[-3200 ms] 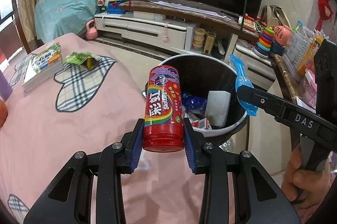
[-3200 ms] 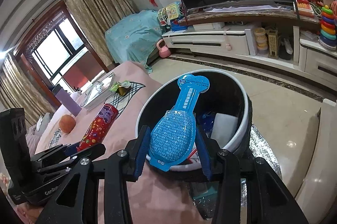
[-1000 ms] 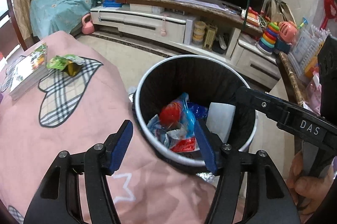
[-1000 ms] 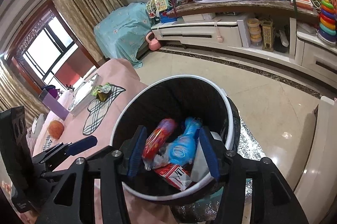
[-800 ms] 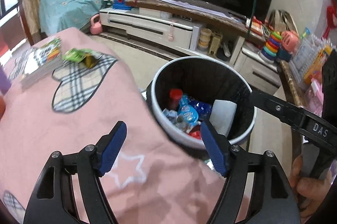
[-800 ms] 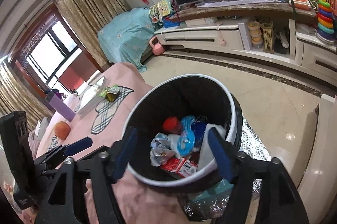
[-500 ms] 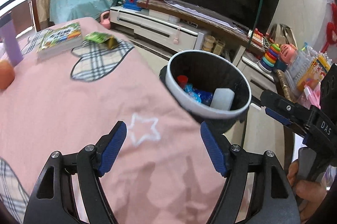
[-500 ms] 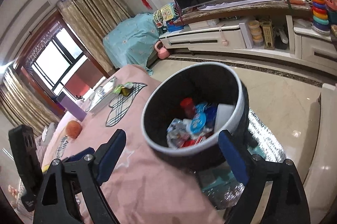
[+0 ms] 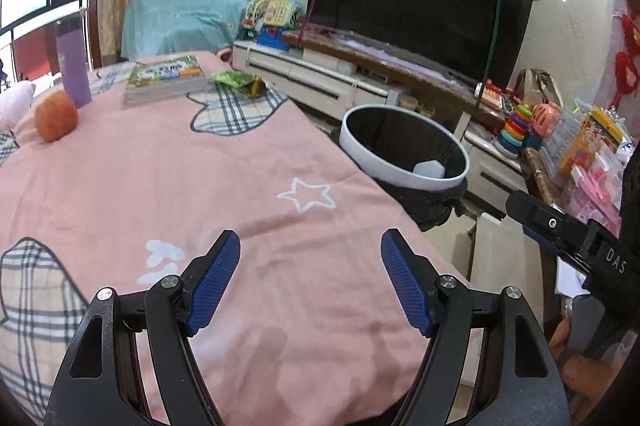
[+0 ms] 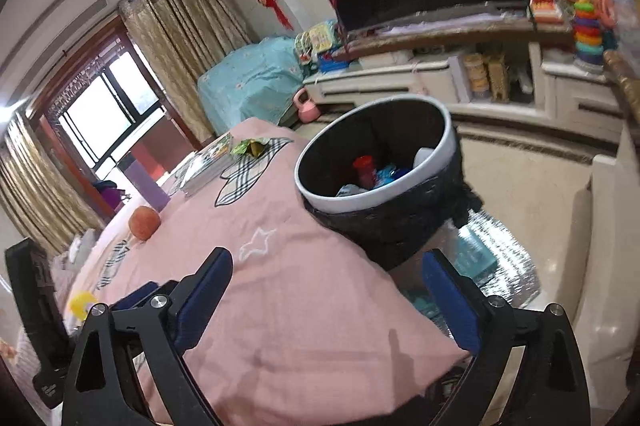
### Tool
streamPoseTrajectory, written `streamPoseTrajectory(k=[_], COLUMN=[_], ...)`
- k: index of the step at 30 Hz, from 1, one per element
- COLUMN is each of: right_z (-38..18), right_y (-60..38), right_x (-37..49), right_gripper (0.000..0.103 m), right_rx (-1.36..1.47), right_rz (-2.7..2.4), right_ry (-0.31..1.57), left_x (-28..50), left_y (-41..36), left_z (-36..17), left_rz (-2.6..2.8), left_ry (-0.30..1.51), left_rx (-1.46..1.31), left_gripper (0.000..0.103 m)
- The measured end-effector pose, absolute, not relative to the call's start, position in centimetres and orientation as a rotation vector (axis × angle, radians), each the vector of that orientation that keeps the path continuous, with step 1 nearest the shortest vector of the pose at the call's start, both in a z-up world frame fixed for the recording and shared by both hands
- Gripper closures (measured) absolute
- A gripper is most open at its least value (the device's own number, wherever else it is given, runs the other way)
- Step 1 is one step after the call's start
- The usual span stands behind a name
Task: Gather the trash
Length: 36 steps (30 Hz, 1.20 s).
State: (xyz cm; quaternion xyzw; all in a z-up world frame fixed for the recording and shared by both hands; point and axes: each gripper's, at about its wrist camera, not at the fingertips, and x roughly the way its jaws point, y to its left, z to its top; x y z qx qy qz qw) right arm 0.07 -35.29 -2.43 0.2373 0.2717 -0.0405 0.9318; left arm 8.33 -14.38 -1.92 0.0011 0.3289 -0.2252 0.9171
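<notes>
Left wrist view: the left gripper [image 9: 310, 276] hangs over the pink bedspread [image 9: 160, 186], its blue-padded jaws spread wide with nothing between them. The trash bin [image 9: 400, 178], white-rimmed with a black liner, stands just off the bed's right edge, and a white piece shows inside it against the far wall. Far back on the bedspread a green snack wrapper [image 9: 236, 80] lies on a plaid patch, just beside a book [image 9: 164, 78]. An orange fruit [image 9: 56, 115] and a purple bottle [image 9: 72, 64] sit at the left. The right gripper [image 9: 560, 226] reaches in from the right edge, a hand [image 9: 580, 370] below it.

Right wrist view: the right gripper [image 10: 324, 286] has just been opening its jaws and they stand very wide and empty, over the bed's corner. The trash bin [image 10: 380, 200] is ahead, holding a red candy tube [image 10: 364, 168], a blue package [image 10: 390, 172] and other scraps. The green snack wrapper [image 10: 250, 146] lies beyond on the bedspread [image 10: 300, 306], next to the book [image 10: 204, 166]. The left gripper's [image 10: 132, 296] blue tip shows at lower left.
</notes>
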Motion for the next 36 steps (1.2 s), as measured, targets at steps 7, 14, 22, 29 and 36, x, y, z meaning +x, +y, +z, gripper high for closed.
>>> streamPoseTrajectory(k=[7,14,22,29,36], right_z=[0.9,2.8,1.1,0.7,0.5], right_y=[-33.5,-30.9,-29.8,-29.5,-29.3], right_x=[-3.1,-6.7,-6.6,-7.2,-7.2], right_gripper=[0.003,0.000,0.000,0.000,0.000], right_rx=[0.359,0.177,0.131,0.134,0.131], right_rz=[-0.145,-0.254,-0.248,-0.248,-0.247], right_ry=[0.429,0.201,0.215,0.229,0.238], left_x=[4.9,2.3,1.1,0.8,0.7], left_y=[-12.8,-11.4,-10.6,-9.9,-9.5], left_z=[0.5,0.7,-0.1,-0.3,-0.5], left_rz=[-0.424,-0.315,-0.262,-0.233,-0.215], left_ry=[0.507,0.380,0.344,0.344,0.339], left_rx=[0.014,0.026,0.046,0.032,0.036], left_gripper=[0.016,0.000,0.000,0.000,0.000])
